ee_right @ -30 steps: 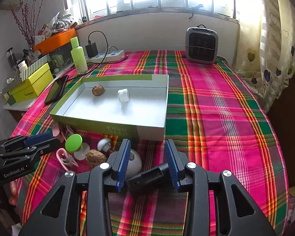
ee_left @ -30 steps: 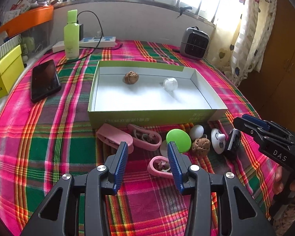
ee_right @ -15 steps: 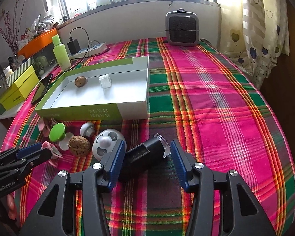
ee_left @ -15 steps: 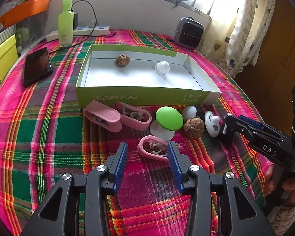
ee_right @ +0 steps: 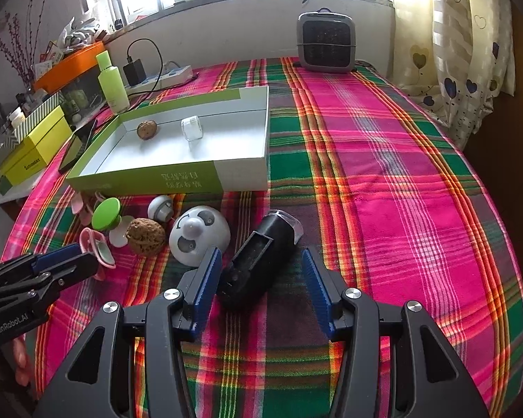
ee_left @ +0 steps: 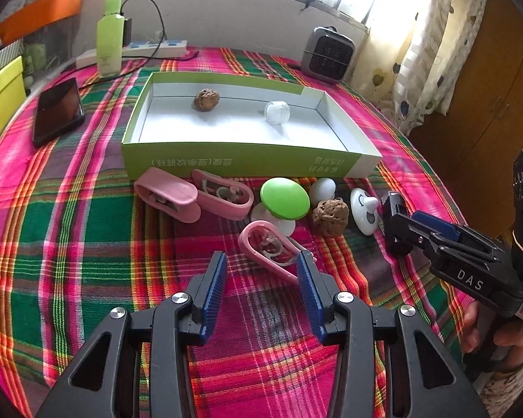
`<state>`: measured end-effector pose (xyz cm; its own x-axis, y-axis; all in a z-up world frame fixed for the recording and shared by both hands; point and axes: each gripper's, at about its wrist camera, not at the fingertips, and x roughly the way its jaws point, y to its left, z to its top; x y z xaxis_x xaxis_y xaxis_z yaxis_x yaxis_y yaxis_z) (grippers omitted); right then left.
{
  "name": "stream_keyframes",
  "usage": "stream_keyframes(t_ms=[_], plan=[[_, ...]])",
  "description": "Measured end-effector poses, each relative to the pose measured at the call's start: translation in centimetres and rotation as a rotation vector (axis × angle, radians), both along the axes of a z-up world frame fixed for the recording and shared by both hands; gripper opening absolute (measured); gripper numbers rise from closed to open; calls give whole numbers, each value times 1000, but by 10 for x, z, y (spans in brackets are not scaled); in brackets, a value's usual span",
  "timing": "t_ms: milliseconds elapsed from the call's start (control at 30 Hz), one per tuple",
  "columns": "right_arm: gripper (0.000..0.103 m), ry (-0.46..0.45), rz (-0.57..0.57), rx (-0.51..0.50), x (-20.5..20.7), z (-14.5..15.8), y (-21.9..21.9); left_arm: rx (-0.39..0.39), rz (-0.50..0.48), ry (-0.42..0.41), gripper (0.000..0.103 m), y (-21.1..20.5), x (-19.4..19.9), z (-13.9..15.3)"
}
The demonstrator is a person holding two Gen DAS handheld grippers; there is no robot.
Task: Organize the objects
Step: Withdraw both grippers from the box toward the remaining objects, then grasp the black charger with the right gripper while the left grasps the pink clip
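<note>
My right gripper (ee_right: 261, 280) is open, and a black cylinder (ee_right: 261, 254) lies on the cloth between its fingers; the right pad stands clear of it. To its left are a white round toy (ee_right: 198, 235), a walnut (ee_right: 145, 235) and a green-lidded piece (ee_right: 106, 213). My left gripper (ee_left: 263, 273) is open and holds nothing, with a pink clip case (ee_left: 272, 247) just ahead of its fingertips. Two more pink cases (ee_left: 167, 195) lie by the green-and-white box (ee_left: 244, 165). In the box are a second walnut (ee_left: 206, 100) and a clear jar (ee_left: 277, 112).
A phone (ee_left: 57, 111), a green bottle (ee_left: 110, 35) and a power strip sit at the back left, with a yellow box at the left edge. A grey heater (ee_left: 327, 55) stands at the back right. Bare plaid cloth (ee_right: 383, 174) lies right of the box.
The right jaws have widened and let go of the black cylinder, which now rests on the cloth. The left gripper has tilted slightly; the pink case sits just past its tips instead of between them.
</note>
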<state>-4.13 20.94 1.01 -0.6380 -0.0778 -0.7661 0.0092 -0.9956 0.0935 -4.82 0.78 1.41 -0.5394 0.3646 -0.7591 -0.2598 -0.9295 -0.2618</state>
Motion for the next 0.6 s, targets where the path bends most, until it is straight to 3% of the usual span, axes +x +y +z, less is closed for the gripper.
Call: stream_keyframes(t_ms=[233, 600], plan=[[50, 6, -13, 66, 8, 3, 5, -11, 6, -4, 40, -5, 3, 0], [50, 14, 37, 32, 6, 0, 2, -4, 38, -12, 40, -17, 8, 4]])
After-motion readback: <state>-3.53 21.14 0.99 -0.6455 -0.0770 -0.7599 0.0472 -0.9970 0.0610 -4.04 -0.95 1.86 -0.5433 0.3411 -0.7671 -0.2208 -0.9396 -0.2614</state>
